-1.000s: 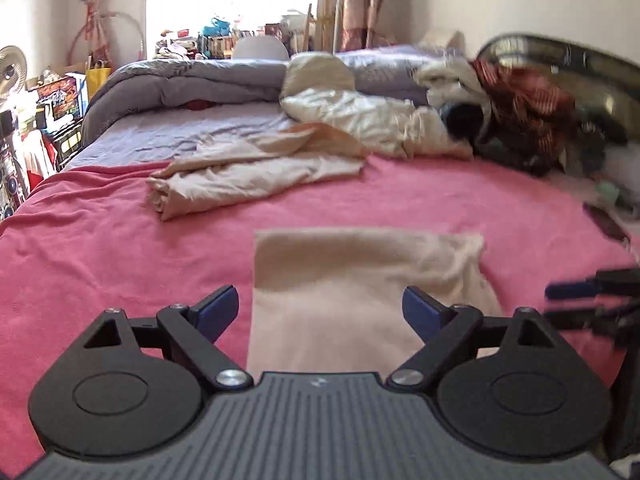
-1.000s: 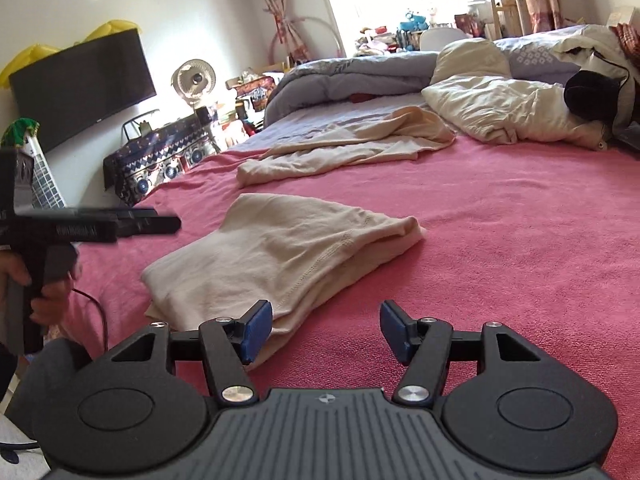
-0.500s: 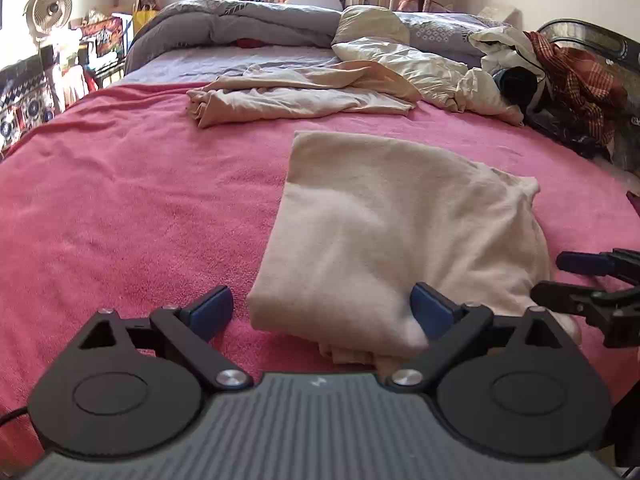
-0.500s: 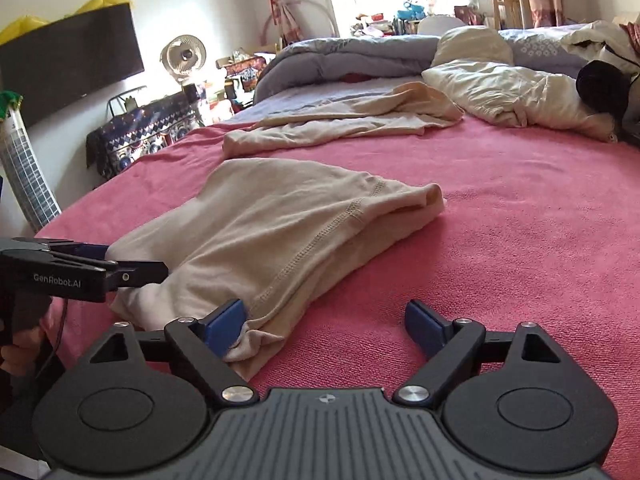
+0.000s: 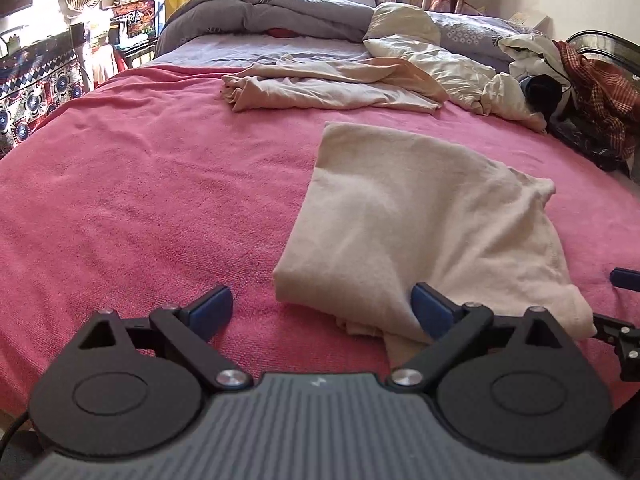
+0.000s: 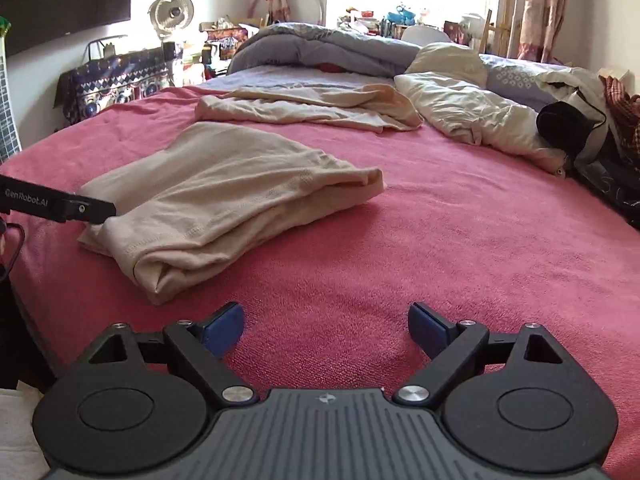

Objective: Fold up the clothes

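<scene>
A folded beige garment (image 5: 420, 220) (image 6: 224, 200) lies on the pink blanket (image 5: 140, 200) near the bed's front edge. My left gripper (image 5: 320, 308) stands open, low over the garment's near left corner; that corner lies between its jaws by the right-hand finger, and the pads do not press it. In the right wrist view the left gripper (image 6: 80, 210) comes in from the left, its tip at the garment's edge. My right gripper (image 6: 326, 324) hangs over bare blanket beside the garment's right corner, jaws opening with nothing between them.
Farther back lies a crumpled beige garment (image 5: 332, 84) (image 6: 308, 108), then a cream quilt (image 5: 460, 68) and a grey duvet (image 5: 272, 16). Dark and plaid clothes (image 5: 592, 92) are piled at the right edge. A fan (image 6: 172, 14) and a patterned cabinet stand left of the bed.
Both grippers dropped nearer the bed and rolled. The right gripper's jaws widened and came off the garment's corner, which now lies ahead and left. The left gripper closed in on the near left corner.
</scene>
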Available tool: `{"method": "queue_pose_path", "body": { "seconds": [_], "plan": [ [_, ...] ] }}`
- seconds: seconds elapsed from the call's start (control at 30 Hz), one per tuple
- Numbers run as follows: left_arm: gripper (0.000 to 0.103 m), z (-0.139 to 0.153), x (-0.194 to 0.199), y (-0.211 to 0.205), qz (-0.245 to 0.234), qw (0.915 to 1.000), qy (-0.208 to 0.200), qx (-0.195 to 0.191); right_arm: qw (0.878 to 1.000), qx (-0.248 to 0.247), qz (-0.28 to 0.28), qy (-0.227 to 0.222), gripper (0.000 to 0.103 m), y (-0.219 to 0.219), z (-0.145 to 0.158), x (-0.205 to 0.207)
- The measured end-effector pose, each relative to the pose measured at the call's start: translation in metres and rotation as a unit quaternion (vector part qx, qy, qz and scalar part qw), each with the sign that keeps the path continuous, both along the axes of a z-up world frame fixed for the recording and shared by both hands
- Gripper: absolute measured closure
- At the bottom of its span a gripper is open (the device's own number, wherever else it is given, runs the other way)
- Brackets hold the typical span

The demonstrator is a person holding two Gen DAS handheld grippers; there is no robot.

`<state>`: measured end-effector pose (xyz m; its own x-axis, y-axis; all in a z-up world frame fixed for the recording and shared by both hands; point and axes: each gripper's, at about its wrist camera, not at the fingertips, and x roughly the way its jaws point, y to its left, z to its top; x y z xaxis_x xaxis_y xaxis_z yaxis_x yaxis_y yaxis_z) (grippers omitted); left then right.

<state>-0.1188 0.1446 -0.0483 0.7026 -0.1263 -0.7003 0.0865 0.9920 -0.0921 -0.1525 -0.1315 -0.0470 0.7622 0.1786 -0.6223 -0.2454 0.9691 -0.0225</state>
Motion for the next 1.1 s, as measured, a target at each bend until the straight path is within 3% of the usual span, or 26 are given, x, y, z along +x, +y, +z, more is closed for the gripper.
{"method": "queue_pose_path", "body": {
  "seconds": [0.17, 0.27, 0.47, 0.5, 0.63, 0.93, 1.0, 1.1],
  "plan": [
    [0.004, -0.001, 0.000, 0.001, 0.002, 1.0000, 0.000, -0.004, 0.997, 0.052, 0.020, -0.055, 0.010, 0.010, 0.044, 0.010],
    [0.003, -0.002, 0.000, 0.001, 0.003, 1.0000, -0.001, -0.006, 0.995, 0.055, 0.036, -0.070, 0.008, 0.026, 0.055, 0.028],
    [0.002, -0.003, 0.000, 0.001, 0.001, 1.0000, 0.000, -0.009, 0.999, -0.022, 0.043, -0.001, 0.007, 0.062, 0.008, 0.058],
    [0.001, -0.003, 0.000, 0.001, 0.000, 1.0000, 0.001, -0.008, 0.999, -0.018, 0.035, -0.008, 0.005, 0.060, 0.000, 0.054],
    [0.000, -0.003, 0.001, 0.000, -0.001, 1.0000, 0.002, -0.009, 0.996, 0.083, -0.015, 0.032, 0.005, 0.029, -0.009, 0.045],
    [0.000, 0.000, 0.003, 0.000, 0.004, 0.9999, 0.010, -0.013, 0.998, 0.046, -0.021, 0.029, 0.001, 0.011, -0.015, 0.019],
    [0.000, 0.000, 0.003, 0.001, 0.004, 0.9998, 0.010, -0.016, 1.000, 0.010, -0.014, 0.021, 0.000, 0.012, -0.022, 0.011],
    [0.000, 0.000, 0.003, 0.002, 0.001, 0.9998, 0.008, -0.019, 1.000, 0.011, -0.020, 0.005, 0.000, 0.011, -0.027, 0.001]
  ]
}}
